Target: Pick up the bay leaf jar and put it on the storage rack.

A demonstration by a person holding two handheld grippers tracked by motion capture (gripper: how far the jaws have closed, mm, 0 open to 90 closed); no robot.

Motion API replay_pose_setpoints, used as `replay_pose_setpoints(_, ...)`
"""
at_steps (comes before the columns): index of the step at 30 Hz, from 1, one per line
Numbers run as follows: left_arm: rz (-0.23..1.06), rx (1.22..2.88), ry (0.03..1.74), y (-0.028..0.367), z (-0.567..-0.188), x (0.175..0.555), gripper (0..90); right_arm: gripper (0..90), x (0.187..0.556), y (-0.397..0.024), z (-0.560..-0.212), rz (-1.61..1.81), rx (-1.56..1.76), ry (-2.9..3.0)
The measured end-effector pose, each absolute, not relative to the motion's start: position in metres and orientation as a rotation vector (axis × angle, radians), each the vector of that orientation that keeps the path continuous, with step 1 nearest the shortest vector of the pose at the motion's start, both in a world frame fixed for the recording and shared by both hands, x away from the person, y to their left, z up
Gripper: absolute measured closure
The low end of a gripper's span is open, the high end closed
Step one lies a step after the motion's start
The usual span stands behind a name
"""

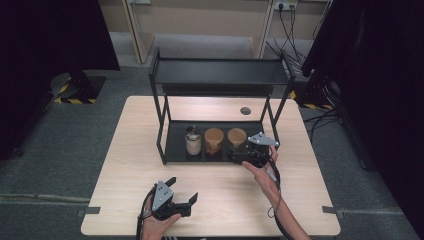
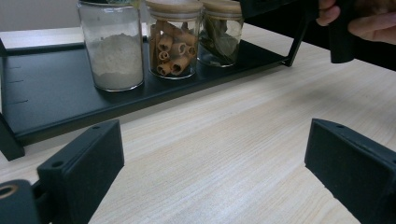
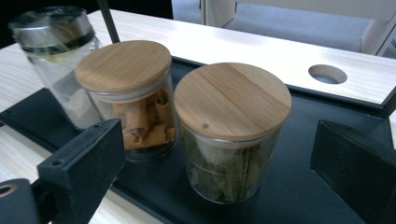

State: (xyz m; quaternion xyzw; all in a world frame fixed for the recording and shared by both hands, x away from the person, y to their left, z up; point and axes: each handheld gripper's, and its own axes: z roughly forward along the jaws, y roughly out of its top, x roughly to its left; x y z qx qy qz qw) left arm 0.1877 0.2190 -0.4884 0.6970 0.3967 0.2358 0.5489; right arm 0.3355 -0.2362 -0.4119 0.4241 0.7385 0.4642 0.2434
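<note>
Three jars stand in a row on the rack's lower shelf, the bay-leaf jar apparently just placed, free between the wide-open right gripper, while the left gripper, also wide and empty, rests on the tabletop

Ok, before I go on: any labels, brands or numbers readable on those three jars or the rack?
None can be read.
Jar of white powder: bare glass, no label.
Jar of rolled sticks: plain wooden lid, no print.
Jar of leaves: plain wooden lid, no print.
Black rack: no marking visible.
</note>
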Motion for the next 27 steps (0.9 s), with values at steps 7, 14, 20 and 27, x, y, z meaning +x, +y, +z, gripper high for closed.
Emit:
replay_pose_setpoints(7,0.561,1.649,0.939,0.219,-0.488,0.187,3.7,3.4,0.321,-0.241,-0.412,1.307,1.135,2.008)
replay_pose_setpoints(14,0.562,1.650,0.940,0.219,-0.488,0.187,3.7,3.4,0.304,-0.248,-0.416,1.347,1.119,1.994)
replay_pose_setpoints(20,0.561,1.650,0.941,0.218,-0.489,0.188,3.7,3.4,0.292,-0.254,-0.419,1.357,1.100,1.996)
replay_pose_setpoints(27,0.563,1.649,0.940,0.218,-0.489,0.187,3.7,3.4,0.281,-0.262,-0.420,1.382,1.092,1.992)
